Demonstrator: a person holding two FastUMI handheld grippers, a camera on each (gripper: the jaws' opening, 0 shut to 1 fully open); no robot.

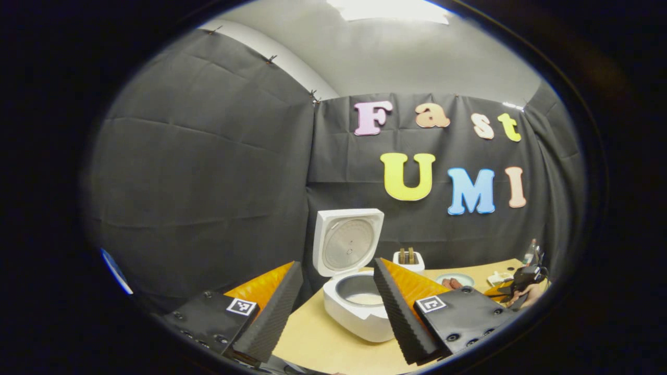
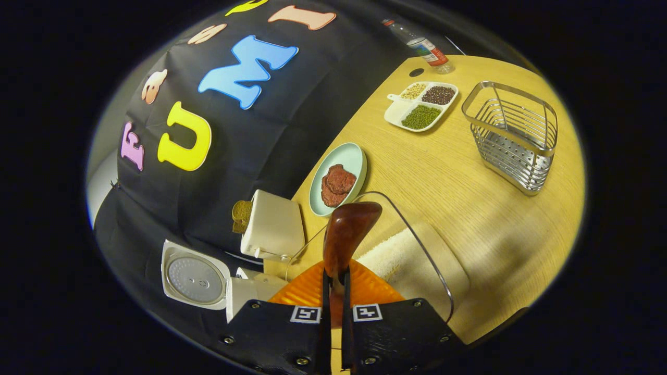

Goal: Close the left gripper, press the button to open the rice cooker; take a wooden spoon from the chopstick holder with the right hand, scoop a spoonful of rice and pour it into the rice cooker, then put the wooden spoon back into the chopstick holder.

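We find the rice cooker [image 1: 357, 291] standing open on the worktop [image 2: 469, 172], lid upright and inner pot exposed, so the button step is judged complete. The left gripper [image 1: 333, 307] hangs back with its fingers spread wide, the cooker framed between them but untouched. The right gripper [image 2: 333, 291] has its fingers pressed together on the handle of the wooden spoon [image 2: 346, 234], whose bowl projects forward over the clear container of rice [image 2: 401, 258] just beyond the fingertips. We judge scooping to be the step in hand: the bowl should dip into the rice, then be kept level on the way left to the pot. The chopstick holder [image 2: 273, 226] stands between cooker and rice.
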